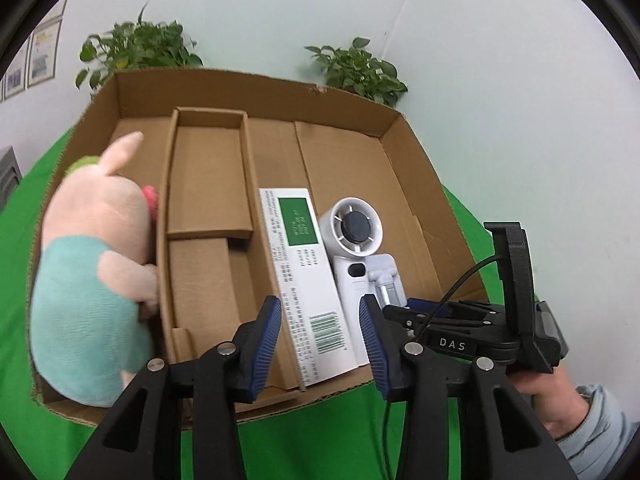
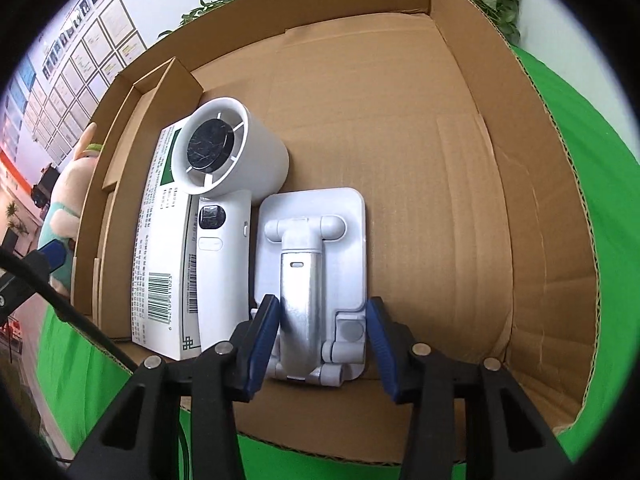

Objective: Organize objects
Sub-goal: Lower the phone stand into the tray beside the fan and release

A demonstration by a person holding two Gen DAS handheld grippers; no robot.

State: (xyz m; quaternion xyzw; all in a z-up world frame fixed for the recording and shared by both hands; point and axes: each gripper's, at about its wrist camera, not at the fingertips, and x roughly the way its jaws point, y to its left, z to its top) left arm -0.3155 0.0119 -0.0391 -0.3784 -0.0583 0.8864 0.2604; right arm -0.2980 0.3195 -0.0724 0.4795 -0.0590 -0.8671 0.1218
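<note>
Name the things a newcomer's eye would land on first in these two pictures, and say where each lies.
A pink plush toy in a teal dress fills the left end of the cardboard box. In the box's middle, a white medicine carton, a white handheld fan and a folded white phone stand lie side by side. Green cloth lies under the box.

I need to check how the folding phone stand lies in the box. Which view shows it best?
The right wrist view: the folding phone stand lies flat, fully visible beside the handheld fan. The left wrist view shows only its top; the right tongs cover the rest.
</note>
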